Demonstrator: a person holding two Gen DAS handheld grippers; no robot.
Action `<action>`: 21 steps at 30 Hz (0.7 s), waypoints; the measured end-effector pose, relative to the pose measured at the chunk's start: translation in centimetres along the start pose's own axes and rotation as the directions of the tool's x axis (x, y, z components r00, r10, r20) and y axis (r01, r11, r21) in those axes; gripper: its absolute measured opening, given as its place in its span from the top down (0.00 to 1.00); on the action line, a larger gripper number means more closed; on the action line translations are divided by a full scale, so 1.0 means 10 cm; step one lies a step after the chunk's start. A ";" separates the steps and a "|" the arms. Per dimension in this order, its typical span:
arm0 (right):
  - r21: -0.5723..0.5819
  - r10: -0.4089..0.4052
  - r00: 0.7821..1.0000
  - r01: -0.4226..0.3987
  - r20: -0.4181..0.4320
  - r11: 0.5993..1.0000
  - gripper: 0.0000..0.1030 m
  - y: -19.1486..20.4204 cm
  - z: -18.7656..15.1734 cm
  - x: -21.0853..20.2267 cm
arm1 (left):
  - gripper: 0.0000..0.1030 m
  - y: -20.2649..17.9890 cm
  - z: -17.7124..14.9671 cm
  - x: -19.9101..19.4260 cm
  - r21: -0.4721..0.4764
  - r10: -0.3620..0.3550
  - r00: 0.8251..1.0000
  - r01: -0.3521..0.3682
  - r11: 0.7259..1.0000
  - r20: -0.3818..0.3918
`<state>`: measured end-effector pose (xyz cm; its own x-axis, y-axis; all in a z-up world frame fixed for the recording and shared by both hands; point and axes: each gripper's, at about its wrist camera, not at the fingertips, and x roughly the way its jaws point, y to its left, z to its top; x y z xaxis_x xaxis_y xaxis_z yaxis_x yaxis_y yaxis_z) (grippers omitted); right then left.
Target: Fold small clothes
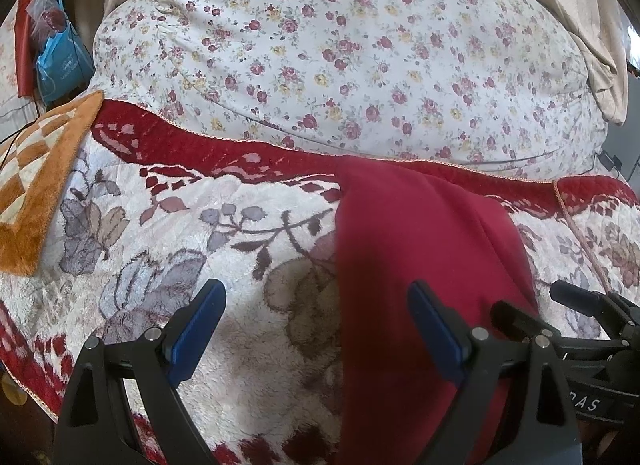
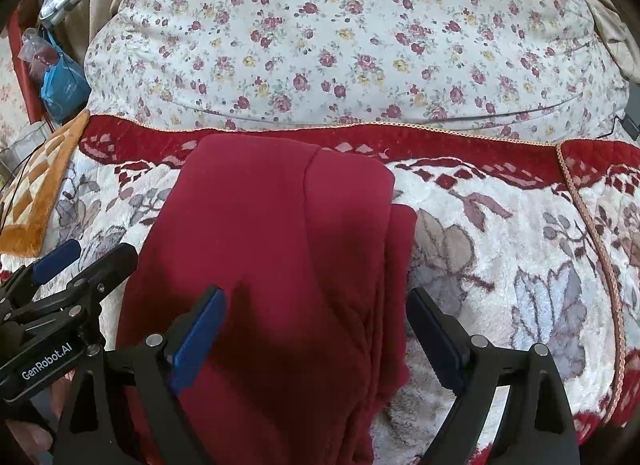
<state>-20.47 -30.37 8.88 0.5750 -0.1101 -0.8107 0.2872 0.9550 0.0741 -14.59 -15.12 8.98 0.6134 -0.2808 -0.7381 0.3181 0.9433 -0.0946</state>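
Dark red garment (image 2: 272,265) lies apparently part-folded near the blanket's (image 2: 500,249) far edge; both tools, left (image 1: 316,325) and right (image 2: 316,329), gape wide and empty, so next comes gripping an edge.

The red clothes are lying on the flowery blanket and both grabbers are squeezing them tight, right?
Not quite. The red clothes do lie on the flowery blanket, but both grabbers are open, squeezing nothing. The right wrist view shows the right gripper spread wide; the left wrist view shows the left gripper likewise.

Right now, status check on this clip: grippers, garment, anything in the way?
Left gripper open, empty. Right gripper open, straddling the red garment's edge, not pinching. Garment lies partly folded on the floral blanket. Nothing in the way.
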 end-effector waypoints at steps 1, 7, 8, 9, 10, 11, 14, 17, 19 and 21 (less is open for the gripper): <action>0.000 0.000 1.000 0.000 -0.001 1.000 0.08 0.00 0.00 0.00 | 0.11 0.02 0.00 0.00 -0.002 -0.001 1.000 0.001 1.000 -0.002; 0.001 0.000 1.000 0.000 -0.001 1.000 0.08 0.00 0.00 0.00 | 0.11 0.04 0.00 0.02 -0.006 0.004 1.000 -0.004 1.000 -0.014; 0.001 0.000 1.000 0.000 -0.001 1.000 0.08 0.00 0.00 0.00 | 0.11 0.04 0.00 0.03 -0.006 0.004 1.000 -0.004 1.000 -0.014; 0.003 0.000 1.000 0.000 -0.003 1.000 0.08 0.00 0.00 0.00 | 0.11 0.04 0.00 0.03 -0.005 0.004 1.000 -0.004 1.000 -0.014; 0.004 0.000 1.000 0.000 -0.003 1.000 0.08 0.01 0.00 0.01 | 0.11 0.05 0.00 0.03 -0.005 0.003 1.000 -0.003 1.000 -0.014; 0.004 -0.001 1.000 0.001 -0.004 1.000 0.08 0.01 0.00 0.01 | 0.11 0.04 0.01 0.03 -0.004 0.002 1.000 -0.003 1.000 -0.014; 0.006 -0.001 1.000 0.001 -0.004 1.000 0.08 0.02 0.00 0.01 | 0.11 0.04 0.01 0.03 -0.003 0.003 1.000 -0.003 1.000 -0.014; 0.007 0.000 1.000 0.000 -0.004 1.000 0.08 0.01 -0.01 0.02 | 0.11 0.02 0.01 0.03 -0.005 0.004 1.000 -0.004 1.000 -0.015; 0.007 0.001 1.000 -0.001 -0.005 1.000 0.08 0.02 -0.01 0.02 | 0.11 0.03 0.01 0.03 -0.004 0.004 1.000 -0.004 1.000 -0.015; 0.006 0.000 1.000 0.000 -0.006 1.000 0.08 0.02 0.00 0.02 | 0.11 0.02 0.01 0.03 -0.005 0.006 1.000 -0.006 1.000 -0.014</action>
<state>-20.33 -30.23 8.67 0.5707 -0.1084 -0.8140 0.2919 0.9533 0.0777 -14.32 -15.06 8.82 0.6051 -0.2729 -0.7480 0.3111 0.9458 -0.0934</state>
